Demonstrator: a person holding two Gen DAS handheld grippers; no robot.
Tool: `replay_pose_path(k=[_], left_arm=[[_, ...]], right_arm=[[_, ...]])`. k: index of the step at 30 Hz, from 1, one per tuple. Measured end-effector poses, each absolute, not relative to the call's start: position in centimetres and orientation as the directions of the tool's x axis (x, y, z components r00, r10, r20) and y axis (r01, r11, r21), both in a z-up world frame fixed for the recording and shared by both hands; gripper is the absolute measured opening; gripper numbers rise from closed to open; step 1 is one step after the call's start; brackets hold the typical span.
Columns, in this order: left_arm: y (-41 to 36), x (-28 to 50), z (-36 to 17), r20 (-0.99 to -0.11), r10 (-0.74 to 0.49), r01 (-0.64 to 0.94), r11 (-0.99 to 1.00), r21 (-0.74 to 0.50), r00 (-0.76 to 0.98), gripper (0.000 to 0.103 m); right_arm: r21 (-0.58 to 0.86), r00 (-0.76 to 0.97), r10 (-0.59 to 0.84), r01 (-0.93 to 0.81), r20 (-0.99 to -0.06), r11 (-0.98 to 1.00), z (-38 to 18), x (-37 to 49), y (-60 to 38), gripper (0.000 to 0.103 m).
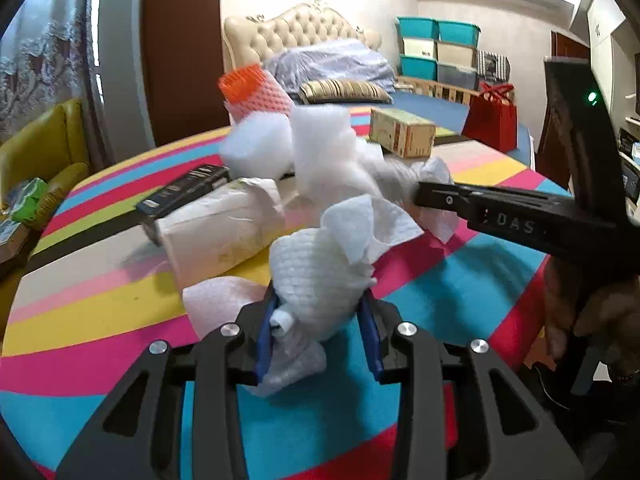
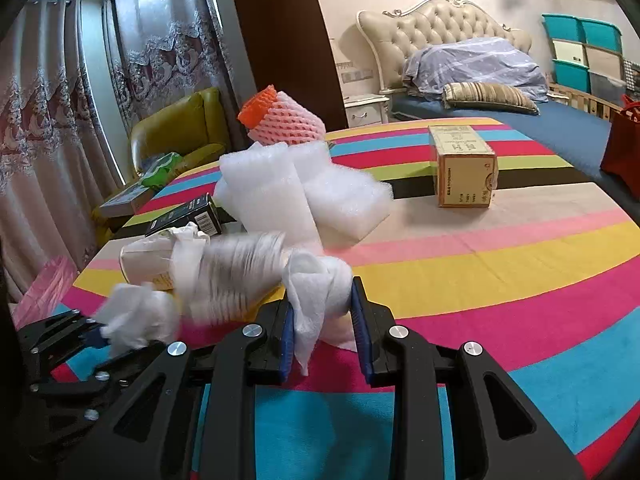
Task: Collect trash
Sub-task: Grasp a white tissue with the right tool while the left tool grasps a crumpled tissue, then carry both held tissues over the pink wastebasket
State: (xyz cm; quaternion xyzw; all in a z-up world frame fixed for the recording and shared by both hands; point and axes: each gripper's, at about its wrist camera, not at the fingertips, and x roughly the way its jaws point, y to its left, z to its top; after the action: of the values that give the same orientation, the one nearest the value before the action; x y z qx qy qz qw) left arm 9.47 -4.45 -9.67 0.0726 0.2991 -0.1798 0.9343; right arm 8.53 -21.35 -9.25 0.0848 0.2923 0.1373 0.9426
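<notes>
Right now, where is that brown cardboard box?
The brown cardboard box stands alone on the striped table, at the far right in the right wrist view, apart from the white foam pile.

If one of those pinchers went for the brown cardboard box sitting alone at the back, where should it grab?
Across the narrow width of the brown cardboard box, coming from above near its printed end. It lies flat and alone on the striped table, both long sides exposed.

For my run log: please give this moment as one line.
left gripper: shut on white tissue wad | right gripper: shut on tissue bundle | striped table: boxes, foam remain
</notes>
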Motion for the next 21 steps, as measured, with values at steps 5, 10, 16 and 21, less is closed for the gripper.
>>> replay_pose_path(k=[5, 10, 16, 21], left_arm=[[-1.8, 8.2, -8.4, -0.535, -0.281, 0.326, 0.945, -0.011, 0.797, 0.036], [1.5, 7.4, -8.4, -0.539, -0.248, 0.258, 0.964, -0.059, 0.805, 0.036], [5.3, 6.0, -8.0, -0.531, -0.210, 0.194, 0.977, -0.087, 0.821, 0.036], [6.1, 5.8, -8.3, -0.546, -0.201, 0.172, 0.980, -0.104, 0.813, 0.036]], right_arm=[[0.215, 0.810, 0.289, -0.205, -0.509, 0.955, -9.0, 7.9, -21.2, 0.027], [0.236, 0.816, 0.308, -0.216, -0.490, 0.947, -8.7, 7.3, -21.4, 0.027], [0.226, 0.853, 0.298, -0.219, -0.428, 0.949, -7.1, 6.0, -21.7, 0.027], [0.205, 0.852, 0.318, -0.253, -0.416, 0.946, -6.5, 5.4, -20.8, 0.027]])
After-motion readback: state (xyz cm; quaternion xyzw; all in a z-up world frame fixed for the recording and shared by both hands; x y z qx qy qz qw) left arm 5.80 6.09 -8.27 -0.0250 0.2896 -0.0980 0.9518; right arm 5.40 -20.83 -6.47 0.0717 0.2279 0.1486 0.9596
